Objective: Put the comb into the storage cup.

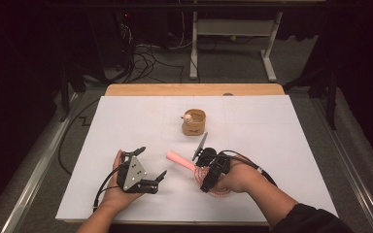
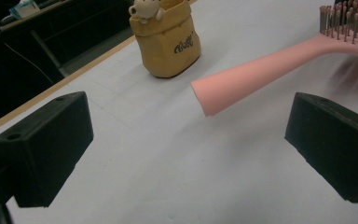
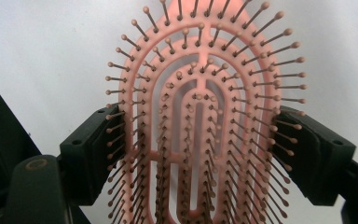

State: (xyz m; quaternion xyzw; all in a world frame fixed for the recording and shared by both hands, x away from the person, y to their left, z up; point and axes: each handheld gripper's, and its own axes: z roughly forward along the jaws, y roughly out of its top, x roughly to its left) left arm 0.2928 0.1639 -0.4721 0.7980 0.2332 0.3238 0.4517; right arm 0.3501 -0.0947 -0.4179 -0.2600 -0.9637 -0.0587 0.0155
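Table sheet (image 1: 272,126): brightly lit from above, evenly white, no glare.
Surroundings: dark at left, right and top edges of the high view.
Shadows: soft, short, under the hairbrush (image 2: 261,70).
Focus: near black pads (image 2: 46,144) soft; bristles at lower centre of the right gripper view blurred.
Grain: mild noise, low sharpness throughout.

On my table (image 1: 126,111) the hairbrush (image 1: 178,159) lies near the front edge, its handle pointing left toward my left gripper (image 1: 150,165) and its bristled head under my right gripper (image 1: 204,170), whose jaws sit on either side of it. Behind the brush, toward the far edge, stands the pouch-shaped holder (image 1: 194,122) with a small figure (image 1: 188,117) in its top. The left gripper sits left of the handle, apart from it.
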